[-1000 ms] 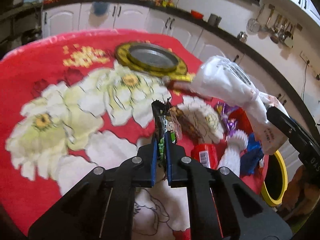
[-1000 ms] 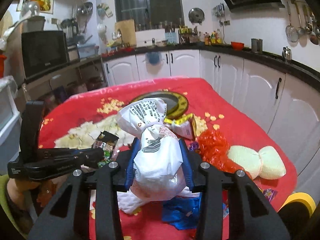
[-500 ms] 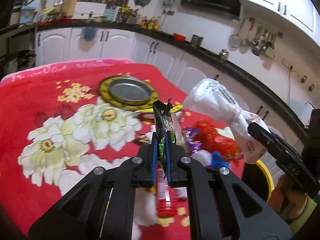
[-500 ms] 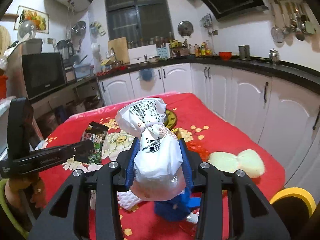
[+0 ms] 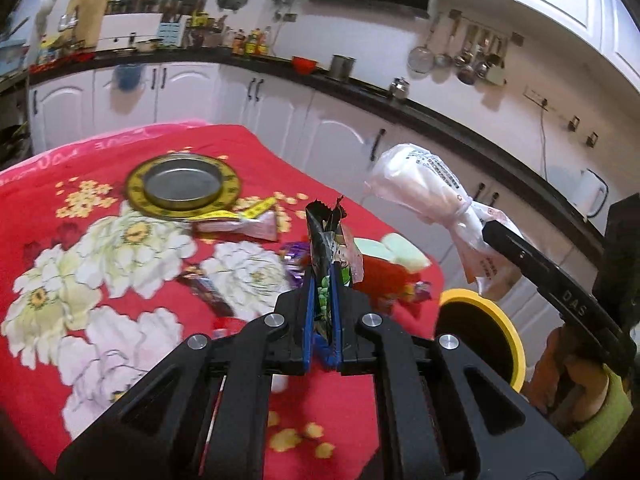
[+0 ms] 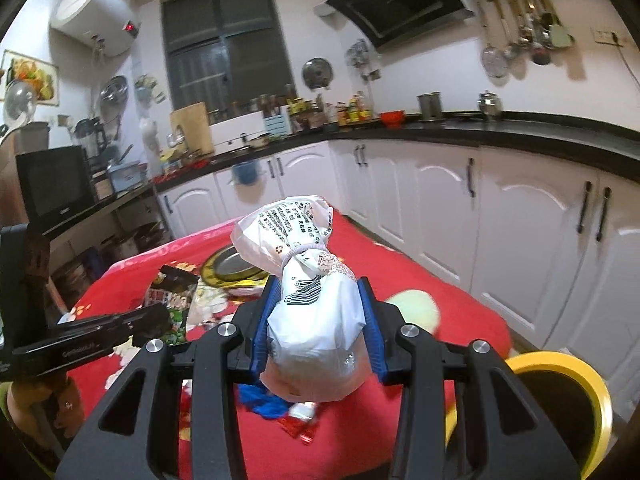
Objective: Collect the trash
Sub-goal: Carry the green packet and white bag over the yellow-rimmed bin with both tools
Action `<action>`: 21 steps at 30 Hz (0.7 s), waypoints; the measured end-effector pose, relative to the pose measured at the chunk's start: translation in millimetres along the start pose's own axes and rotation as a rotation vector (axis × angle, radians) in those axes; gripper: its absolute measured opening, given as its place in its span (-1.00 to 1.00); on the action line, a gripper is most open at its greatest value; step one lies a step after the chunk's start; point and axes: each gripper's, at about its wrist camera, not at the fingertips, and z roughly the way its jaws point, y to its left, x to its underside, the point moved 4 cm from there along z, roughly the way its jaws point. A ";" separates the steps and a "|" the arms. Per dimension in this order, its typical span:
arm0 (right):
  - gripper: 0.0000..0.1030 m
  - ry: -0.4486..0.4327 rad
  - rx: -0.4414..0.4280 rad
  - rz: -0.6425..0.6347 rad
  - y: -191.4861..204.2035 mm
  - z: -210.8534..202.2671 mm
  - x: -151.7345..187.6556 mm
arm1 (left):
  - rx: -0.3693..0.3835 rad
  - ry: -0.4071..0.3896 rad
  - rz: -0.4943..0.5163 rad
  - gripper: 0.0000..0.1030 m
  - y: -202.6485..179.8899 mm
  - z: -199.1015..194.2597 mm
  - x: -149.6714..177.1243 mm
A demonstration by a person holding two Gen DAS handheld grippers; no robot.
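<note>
My left gripper is shut on a dark snack wrapper and holds it upright above the red floral tablecloth. The wrapper also shows in the right wrist view. My right gripper is shut on a tied white plastic bag, held above the table's near edge; the bag also shows in the left wrist view. A yellow-rimmed bin stands beside the table, low right; it also shows in the left wrist view.
On the cloth lie a round metal tin with a yellow rim, a yellow-edged packet, red crinkled plastic, a pale green sponge and blue trash. White cabinets line the far side.
Both grippers have risen and drawn back toward the table's near edge with their loads. The yellow bin now shows more fully in both views.
</note>
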 end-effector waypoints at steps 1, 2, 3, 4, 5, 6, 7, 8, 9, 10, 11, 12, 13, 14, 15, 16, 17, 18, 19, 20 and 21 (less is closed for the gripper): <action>-0.28 -0.002 0.010 0.005 -5.3 -2.7 0.5 | 0.010 0.003 0.009 -0.93 -6.8 2.5 0.4; -0.28 -0.003 0.021 0.011 -11.9 -6.2 1.4 | 0.019 0.006 0.017 -0.93 -12.8 4.8 0.5; -0.28 -0.005 0.031 0.018 -17.2 -9.2 2.1 | 0.027 0.007 0.026 -0.93 -19.2 7.1 0.9; -0.28 -0.007 0.041 0.023 -22.5 -12.5 3.1 | 0.034 0.008 0.031 -0.93 -24.4 8.2 1.4; -0.28 -0.008 0.052 0.028 -29.4 -16.1 5.3 | 0.043 0.011 0.041 -0.93 -31.7 10.7 2.1; -0.28 -0.007 0.063 0.033 -35.4 -19.5 7.3 | 0.049 0.015 0.048 -0.93 -37.3 13.2 2.6; -0.28 -0.006 0.072 0.037 -38.5 -21.8 9.2 | 0.056 0.020 0.055 -0.93 -42.8 15.8 3.3; -0.28 -0.002 0.085 0.045 -46.9 -26.1 12.5 | 0.060 0.024 0.060 -0.93 -46.2 17.8 3.7; -0.28 -0.001 0.094 0.050 -50.6 -28.9 13.6 | 0.067 0.029 0.067 -0.93 -50.7 20.0 4.5; -0.28 -0.001 0.105 0.058 -56.1 -31.4 14.9 | 0.075 0.035 0.078 -0.93 -58.2 23.3 5.4; -0.28 -0.001 0.117 0.067 -63.1 -35.9 17.7 | 0.081 0.041 0.087 -0.93 -63.7 26.0 6.2; -0.28 -0.002 0.130 0.073 -69.3 -40.2 20.0 | 0.089 0.046 0.098 -0.93 -71.0 29.7 7.3; -0.28 -0.002 0.144 0.074 -75.2 -44.2 22.1 | 0.096 0.051 0.103 -0.93 -75.0 32.0 8.3; -0.28 -0.001 0.156 0.073 -80.1 -47.3 24.1 | 0.104 0.056 0.108 -0.93 -79.8 35.0 9.3; -0.28 0.001 0.164 0.074 -83.9 -49.3 25.5 | 0.116 0.062 0.112 -0.93 -86.4 39.1 10.5; -0.28 0.005 0.178 0.079 -90.8 -53.3 28.8 | 0.124 0.066 0.115 -0.93 -91.2 42.0 11.2; -0.28 0.008 0.185 0.083 -94.4 -54.6 29.9 | 0.133 0.071 0.119 -0.93 -97.4 45.6 12.6; -0.28 0.011 0.195 0.086 -99.5 -56.9 31.7 | 0.142 0.076 0.125 -0.93 -104.5 49.0 14.3; -0.28 0.013 0.209 0.089 -106.0 -60.3 34.0 | 0.149 0.079 0.129 -0.93 -109.4 51.8 15.6; -0.28 0.015 0.218 0.091 -109.7 -62.6 35.8 | 0.158 0.084 0.135 -0.93 -115.8 55.3 17.4; -0.28 0.019 0.229 0.095 -115.2 -66.1 39.0 | 0.165 0.089 0.140 -0.93 -120.8 57.6 18.4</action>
